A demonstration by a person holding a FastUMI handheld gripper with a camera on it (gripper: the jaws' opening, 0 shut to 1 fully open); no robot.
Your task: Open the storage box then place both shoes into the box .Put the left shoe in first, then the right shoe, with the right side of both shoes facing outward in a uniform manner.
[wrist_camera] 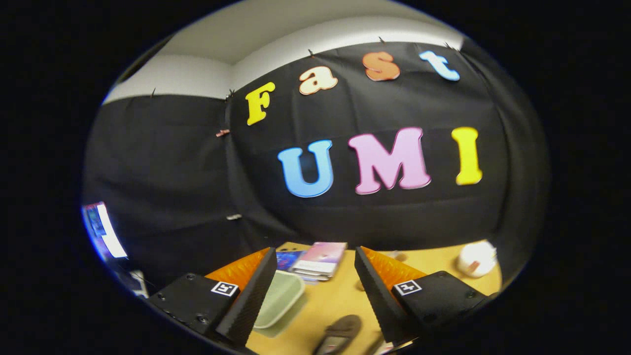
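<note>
My gripper (315,286) is held high above the wooden table (345,296), tilted up toward the booth wall, with its fingers wide apart and nothing between them. Below, between the fingers, the toe of a dark shoe (340,333) lies on the table. A pale green box lid or tray (278,298) lies just beside the left finger (251,296). I cannot tell whether this is the storage box itself.
A stack of books or booklets (320,259) lies at the far edge of the table, beyond the fingers. A white round object (475,259) sits at the far right of the table. A lit screen (103,231) stands at the left.
</note>
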